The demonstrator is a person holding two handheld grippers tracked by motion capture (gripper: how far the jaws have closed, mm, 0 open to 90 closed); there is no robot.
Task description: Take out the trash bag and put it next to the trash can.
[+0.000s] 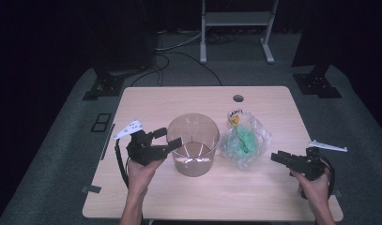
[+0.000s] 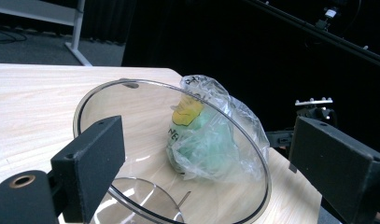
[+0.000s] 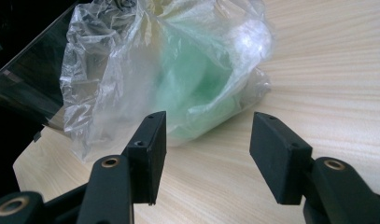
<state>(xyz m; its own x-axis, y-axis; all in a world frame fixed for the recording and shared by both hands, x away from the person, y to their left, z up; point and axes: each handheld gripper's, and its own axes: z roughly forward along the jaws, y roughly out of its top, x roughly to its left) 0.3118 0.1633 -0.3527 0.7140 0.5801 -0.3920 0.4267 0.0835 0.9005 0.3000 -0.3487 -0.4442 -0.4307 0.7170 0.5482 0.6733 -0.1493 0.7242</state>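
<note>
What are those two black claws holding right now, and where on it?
Nothing. The left gripper stands open astride the clear tub's rim, pads apart from it. The right gripper is open, short of the plastic bag.

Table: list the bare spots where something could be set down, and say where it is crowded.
The table has bare wood along the far edge, behind the clear tub and the plastic bag, and along the near edge between the two forearms. It is crowded mid-table: the left gripper is at the tub's rim, the bag sits close beside it, and the open right gripper is near the bag.
</note>
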